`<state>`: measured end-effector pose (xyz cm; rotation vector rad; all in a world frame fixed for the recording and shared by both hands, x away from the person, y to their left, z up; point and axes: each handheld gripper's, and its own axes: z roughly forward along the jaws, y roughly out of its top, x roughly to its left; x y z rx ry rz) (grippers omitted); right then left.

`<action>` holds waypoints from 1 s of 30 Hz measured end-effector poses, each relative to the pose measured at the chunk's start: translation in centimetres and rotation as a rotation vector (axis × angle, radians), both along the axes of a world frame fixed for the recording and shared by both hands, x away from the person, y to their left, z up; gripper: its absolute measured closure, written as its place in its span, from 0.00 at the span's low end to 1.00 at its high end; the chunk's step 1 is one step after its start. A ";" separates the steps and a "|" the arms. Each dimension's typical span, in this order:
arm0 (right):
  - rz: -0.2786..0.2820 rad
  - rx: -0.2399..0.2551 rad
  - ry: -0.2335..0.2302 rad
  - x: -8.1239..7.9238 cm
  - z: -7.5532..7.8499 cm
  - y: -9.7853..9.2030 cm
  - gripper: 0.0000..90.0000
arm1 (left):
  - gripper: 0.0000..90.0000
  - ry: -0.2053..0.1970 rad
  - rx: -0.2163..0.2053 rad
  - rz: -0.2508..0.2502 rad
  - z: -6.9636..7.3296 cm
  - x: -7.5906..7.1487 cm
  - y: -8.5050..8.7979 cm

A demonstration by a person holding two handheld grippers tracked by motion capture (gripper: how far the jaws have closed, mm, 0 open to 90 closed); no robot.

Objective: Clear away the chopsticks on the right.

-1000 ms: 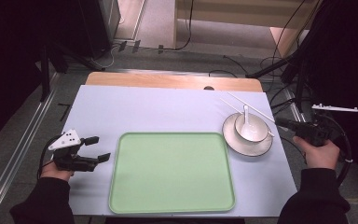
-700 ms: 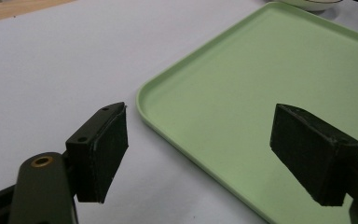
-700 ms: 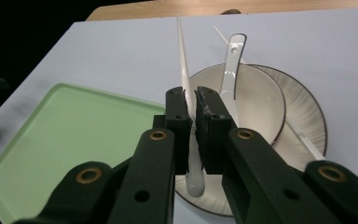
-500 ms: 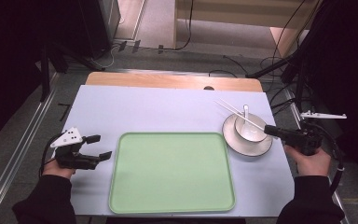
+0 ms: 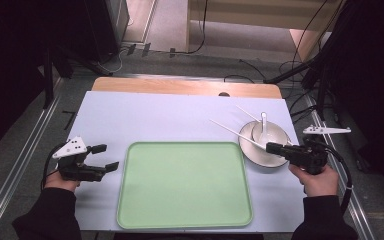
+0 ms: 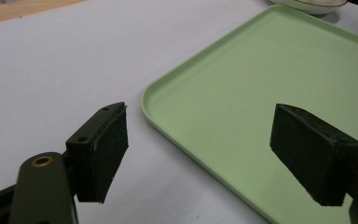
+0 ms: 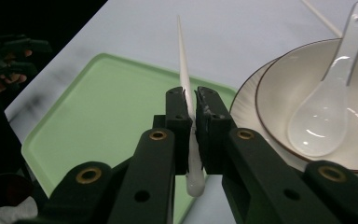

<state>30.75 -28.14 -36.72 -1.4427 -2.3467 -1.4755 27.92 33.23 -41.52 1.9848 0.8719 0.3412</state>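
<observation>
Your left gripper (image 5: 106,157) rested on the pale table (image 5: 145,117) just left of the green tray (image 5: 185,185), its jaws standing well apart with nothing between them; in the left gripper view the tray's (image 6: 270,93) rounded corner lay between the two pads (image 6: 109,140). The tray itself was bare. To its right, your right gripper (image 5: 272,148) sat at the near edge of the plate (image 5: 260,156), jaws pressed together on a white chopstick (image 5: 235,132). In the right gripper view that chopstick (image 7: 185,79) ran up from between the pads, its blunt end hanging just below them and its tip pointing out over the tray's far edge. A bowl (image 5: 275,132) stood on the plate with a white spoon (image 5: 263,131) leaning in it. The second chopstick (image 5: 247,113) lay on the table just beyond the bowl.
</observation>
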 end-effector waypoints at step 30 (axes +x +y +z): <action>0.175 -0.075 0.006 -2.0 -3.0 6.3 0.95 | 0.21 -0.003 -0.001 -0.002 0.0 -0.1 0.0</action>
